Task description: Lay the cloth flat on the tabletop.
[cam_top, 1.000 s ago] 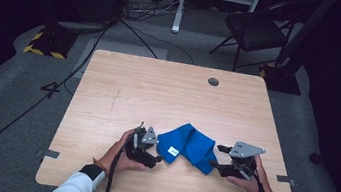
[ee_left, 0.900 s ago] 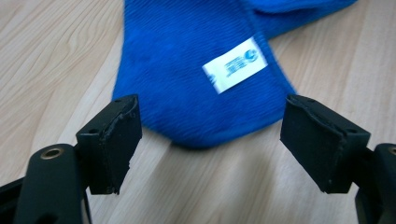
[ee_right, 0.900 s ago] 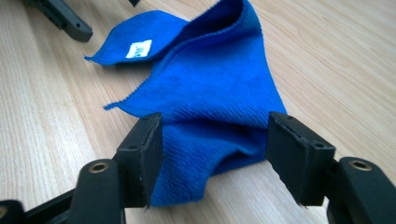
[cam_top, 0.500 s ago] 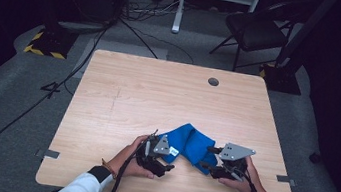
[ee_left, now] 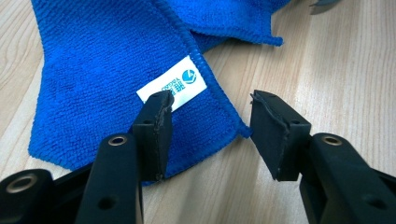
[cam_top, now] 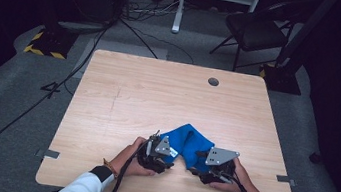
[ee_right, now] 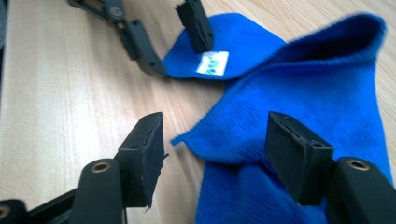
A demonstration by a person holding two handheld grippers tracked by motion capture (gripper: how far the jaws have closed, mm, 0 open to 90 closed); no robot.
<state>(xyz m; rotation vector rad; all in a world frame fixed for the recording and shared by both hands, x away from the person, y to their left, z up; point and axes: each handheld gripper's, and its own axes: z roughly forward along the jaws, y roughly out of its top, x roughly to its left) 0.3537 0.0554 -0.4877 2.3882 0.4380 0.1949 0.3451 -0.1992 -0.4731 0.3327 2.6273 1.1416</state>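
Left gripper (ee_left: 208,135) is sitting low over the near-left corner of the blue microfibre cloth (cam_top: 191,142), and its jaws have just been closing in. They're at a middling gap now, with the corner of the cloth lying between them, but the pads aren't pressing on it yet as far as I'm seeing. One finger (ee_left: 156,133) is hovering over the fabric right beside the small white sewn-in label (ee_left: 173,87), the other is over bare wood just off the cloth's hem.

Right gripper (ee_right: 224,158) is doing much the same thing on the cloth's other side. Its jaws are standing fairly wide, and a pointed flap of the cloth is lying between them, nothing pinched. In the right gripper view I'm also seeing the left gripper farther off, right at the label end of the cloth.

Cloth itself is lying rumpled and partly folded over on the light wooden table (cam_top: 158,94), with one fold bunching up behind the label. From the high view I'm seeing the left gripper (cam_top: 158,151) touching the cloth's left edge and the right gripper (cam_top: 214,164) on its right edge, so the cloth is sitting between the two, with both of the person's hands just behind the grippers on the near side of the cloth.
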